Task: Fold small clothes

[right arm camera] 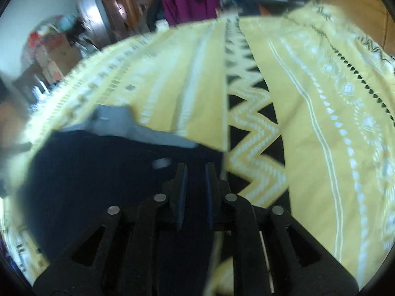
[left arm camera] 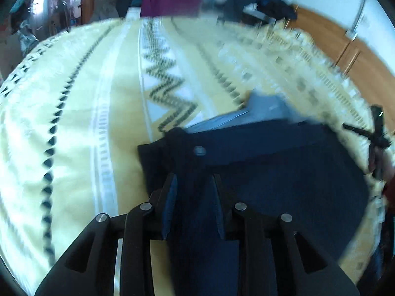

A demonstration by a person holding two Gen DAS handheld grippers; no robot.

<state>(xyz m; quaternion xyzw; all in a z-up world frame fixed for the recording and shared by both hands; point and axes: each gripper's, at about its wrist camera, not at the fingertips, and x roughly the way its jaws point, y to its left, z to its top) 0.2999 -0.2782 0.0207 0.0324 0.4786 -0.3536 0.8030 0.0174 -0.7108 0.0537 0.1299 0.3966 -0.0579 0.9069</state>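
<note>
On yellow patterned cloth (left arm camera: 74, 113) lies one navy garment (left arm camera: 284, 172), one grey piece (left arm camera: 266, 108) beside its far edge. Two tongs: left tongs (left arm camera: 195, 180) and right tongs (right arm camera: 195, 170) each narrowed, clamping navy fabric between blue pads.

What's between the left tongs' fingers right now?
Dark navy cloth fills the gap of the left tongs, in the left wrist view.
</note>
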